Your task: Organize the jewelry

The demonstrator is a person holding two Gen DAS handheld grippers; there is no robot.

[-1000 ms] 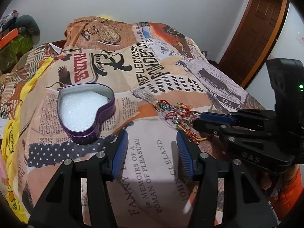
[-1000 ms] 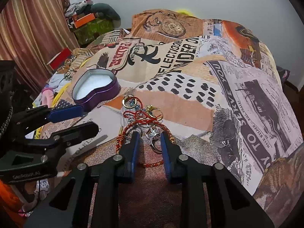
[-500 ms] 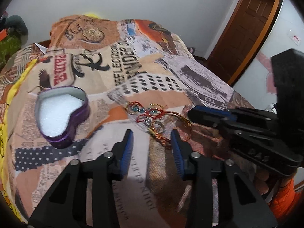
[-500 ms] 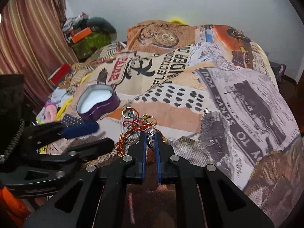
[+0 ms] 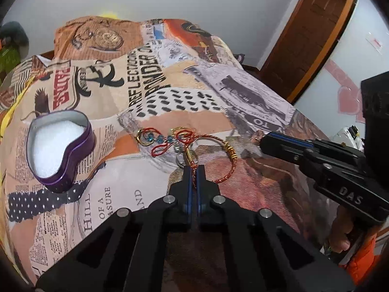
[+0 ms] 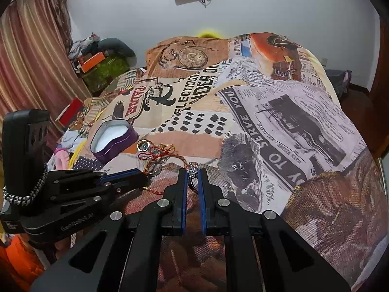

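One ring (image 6: 193, 168) with a sparkly top sits pinched in the right tool (image 6: 192, 170). The left tool (image 5: 194, 170) is clamped on one red cord bracelet (image 5: 220, 155) lying on the bed (image 5: 255, 102), beside a tangle of other jewelry (image 5: 165, 141). One heart-shaped purple tin (image 5: 58, 146) stands open nearby.
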